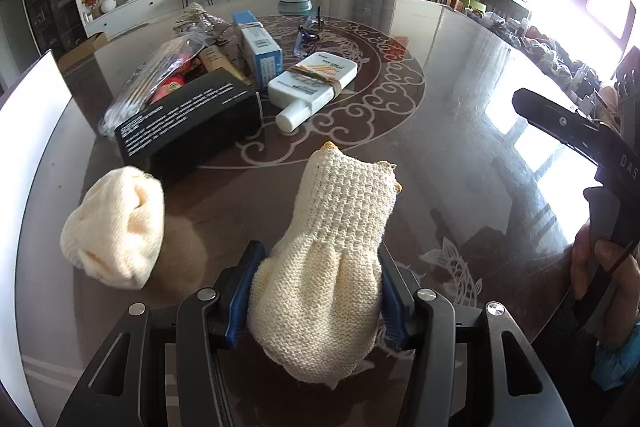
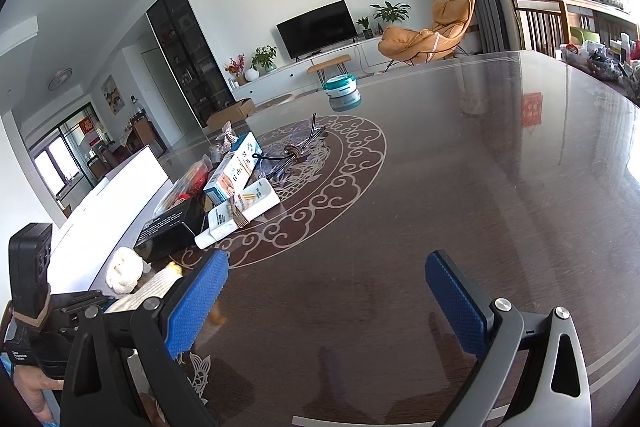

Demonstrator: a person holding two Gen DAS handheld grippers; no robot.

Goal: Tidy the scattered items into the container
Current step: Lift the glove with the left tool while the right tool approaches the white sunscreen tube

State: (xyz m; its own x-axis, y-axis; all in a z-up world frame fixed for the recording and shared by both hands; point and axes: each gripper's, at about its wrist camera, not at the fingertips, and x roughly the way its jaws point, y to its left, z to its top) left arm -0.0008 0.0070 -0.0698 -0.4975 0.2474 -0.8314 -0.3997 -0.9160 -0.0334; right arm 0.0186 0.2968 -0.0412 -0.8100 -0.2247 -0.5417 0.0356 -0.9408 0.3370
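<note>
Because the cream knitted glove with yellow fingertip trim is soft and light, the left gripper needs little force on it: its blue-padded fingers pinch the cuff end from both sides, and the knit bulges and droops between them, the finger end pointing out over the dark glossy table. Judging by that sag, it will flop rather than hold shape, so a hold across the thick cuff looks safer than one at a loose tip. A rolled cream knitted bundle lies just to its left on the table, equally squashy. The right gripper hovers over bare table, fingers spread wide and holding nothing. A white container wall stands at the left edge.
</note>
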